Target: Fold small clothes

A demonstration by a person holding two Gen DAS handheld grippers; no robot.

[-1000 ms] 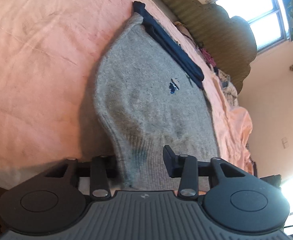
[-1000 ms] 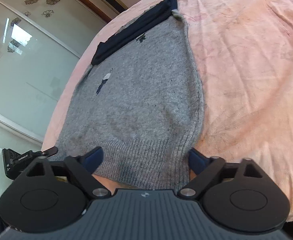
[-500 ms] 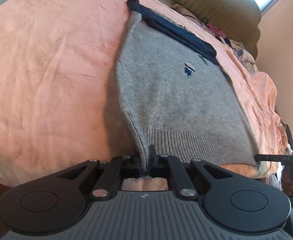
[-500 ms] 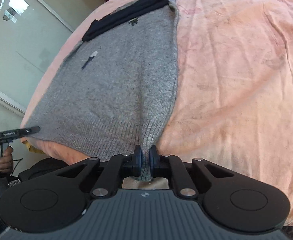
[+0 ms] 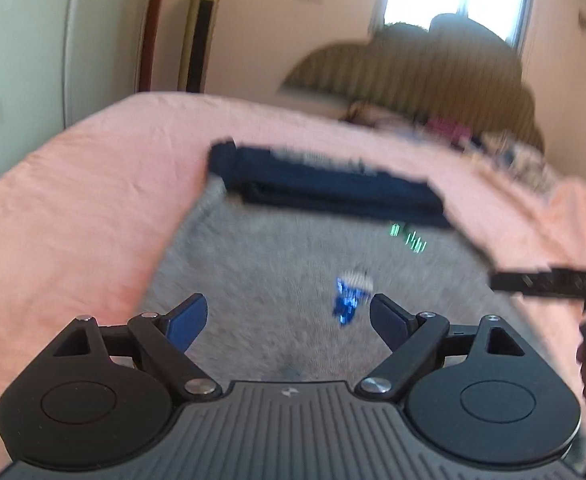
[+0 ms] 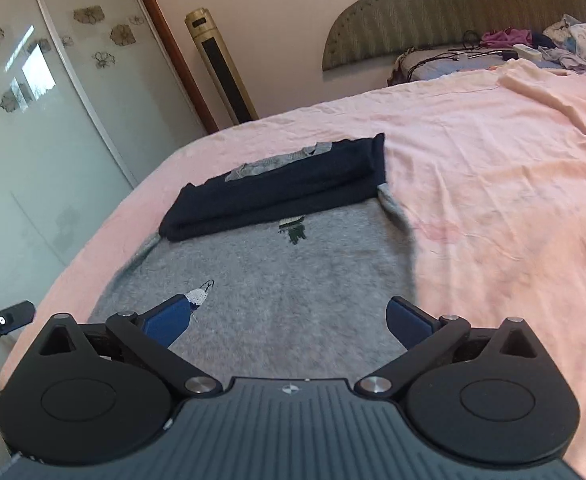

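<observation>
1. Holding both tools over the bed, I have my left gripper (image 5: pixel 287 320) spread wide with nothing between its blue pads, and my right gripper (image 6: pixel 289 320) equally wide and empty.
2. Under both lies the small grey knitted sweater (image 6: pixel 277 288), flat on the pink bedsheet (image 6: pixel 493 208), with a folded dark navy band of cloth (image 6: pixel 285 192) across its far end.
3. Risk, as I judge it: closing on one layer only could drag the top knit and leave the underside behind, skewing the fold.
4. The left view is smeared with motion, so placing that pinch by eye could miss the edge or snag the small blue motif (image 5: pixel 347 306).
5. The sweater's left edge runs near the bed's rim, beside the glass wardrobe doors (image 6: pixel 33 140); a pull that way might slide it off.
6. To the right the sheet stretches broad and open, and the striped headboard (image 6: pixel 453 12) stands well beyond.
</observation>
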